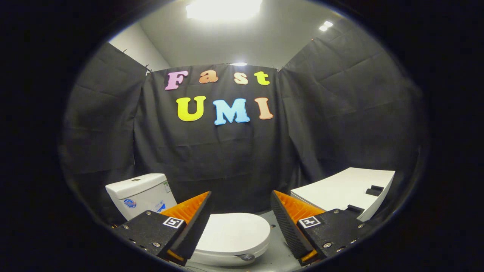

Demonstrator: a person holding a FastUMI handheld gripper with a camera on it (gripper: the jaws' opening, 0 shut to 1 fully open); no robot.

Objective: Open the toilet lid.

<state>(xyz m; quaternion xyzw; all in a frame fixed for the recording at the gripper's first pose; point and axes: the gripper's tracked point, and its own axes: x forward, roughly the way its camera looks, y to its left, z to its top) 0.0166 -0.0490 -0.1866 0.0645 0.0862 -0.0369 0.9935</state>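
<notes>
A white toilet stands low ahead, its lid (233, 232) lying flat and closed over the bowl. Its white cistern (140, 194) rises behind and to the left, partly hidden by my left finger. My gripper (240, 198) hovers above the lid, open, with a wide gap between its fingers and nothing held. The lid lies below and between the fingers, closer to the left one. The lid's front rim (245, 257) has a small dark fitting.
A white slab-like table (344, 189) stands to the right of the toilet, with small dark pieces (374, 190) on it. Black cloth walls enclose the booth behind and on both sides. Grey floor (278, 245) lies between the toilet and the table.
</notes>
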